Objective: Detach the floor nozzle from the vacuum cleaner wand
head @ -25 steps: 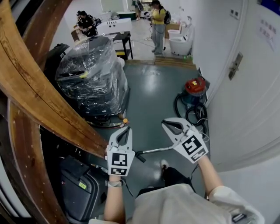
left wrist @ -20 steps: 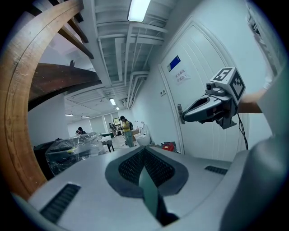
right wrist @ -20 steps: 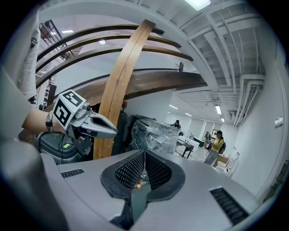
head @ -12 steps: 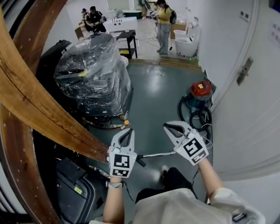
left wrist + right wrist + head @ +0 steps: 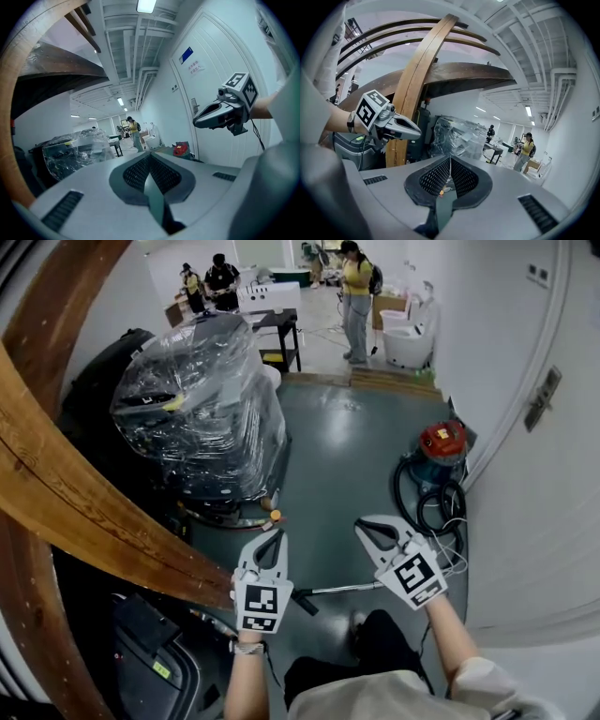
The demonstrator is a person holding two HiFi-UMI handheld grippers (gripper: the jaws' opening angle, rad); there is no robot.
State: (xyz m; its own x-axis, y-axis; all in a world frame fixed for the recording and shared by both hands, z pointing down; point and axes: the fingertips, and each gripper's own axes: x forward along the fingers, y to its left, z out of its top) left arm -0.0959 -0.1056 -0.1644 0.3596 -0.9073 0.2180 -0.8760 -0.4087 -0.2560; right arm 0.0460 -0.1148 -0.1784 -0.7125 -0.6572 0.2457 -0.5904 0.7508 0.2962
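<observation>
A thin metal wand (image 5: 343, 589) lies on the grey floor between my two grippers, with a black piece (image 5: 304, 603) at its left end. I cannot tell whether that piece is the floor nozzle. A black hose (image 5: 424, 503) runs from the wand's side to a red vacuum cleaner (image 5: 442, 442) by the right wall. My left gripper (image 5: 274, 534) hangs above the wand's left end, shut and empty. My right gripper (image 5: 361, 524) hangs above the wand's right part, also shut and empty. Each gripper view shows the other gripper in the air, left gripper (image 5: 417, 133) and right gripper (image 5: 196, 123).
A plastic-wrapped machine (image 5: 202, 409) stands on the left. A curved wooden beam (image 5: 84, 502) crosses in front of it, with dark cases (image 5: 155, 657) below. A white door (image 5: 534, 474) and wall close the right side. People stand at a table (image 5: 272, 310) far back.
Both grippers have sunk toward the floor and sit lower in the head view. Their jaws stay shut. The wand has not moved.
</observation>
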